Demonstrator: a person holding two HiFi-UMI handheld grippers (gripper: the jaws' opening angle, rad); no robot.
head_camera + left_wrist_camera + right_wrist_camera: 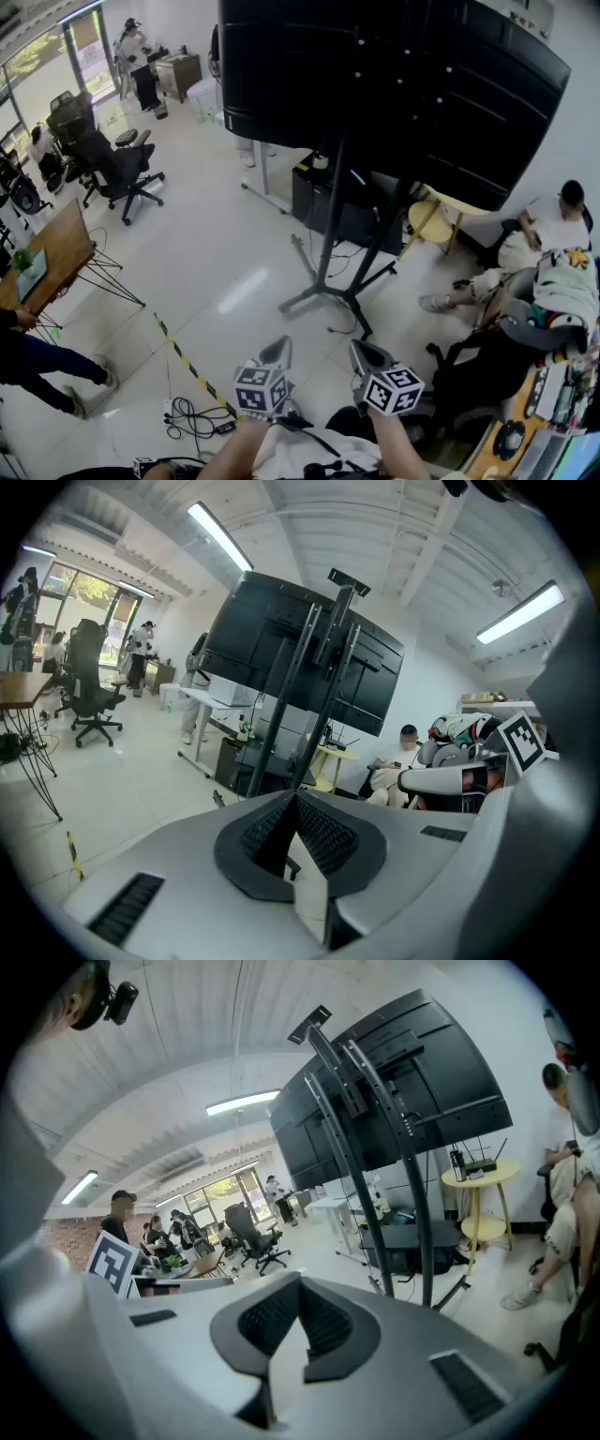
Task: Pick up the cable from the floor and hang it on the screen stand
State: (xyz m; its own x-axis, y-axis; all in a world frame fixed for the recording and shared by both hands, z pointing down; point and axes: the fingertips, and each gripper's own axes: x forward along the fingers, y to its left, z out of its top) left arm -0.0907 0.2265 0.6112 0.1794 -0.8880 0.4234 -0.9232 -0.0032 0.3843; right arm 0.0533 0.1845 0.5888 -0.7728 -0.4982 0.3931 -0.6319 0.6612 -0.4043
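On the floor are one cable (192, 417), one screen stand (325, 272); two grippers (280, 345) (362, 349) closed.

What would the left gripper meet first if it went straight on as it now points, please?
Probably the screen stand, low on its pole; nothing shows between the left gripper and it, though depth is unclear.

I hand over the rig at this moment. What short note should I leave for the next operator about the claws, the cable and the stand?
Claws: left claw shut, empty; right claw shut, empty.
Things: cable lies coiled on the floor at the person's left, beside the striped tape; screen stand stands ahead.
Done: nothing yet.
Left: pick up the cable, hang it on the screen stand.
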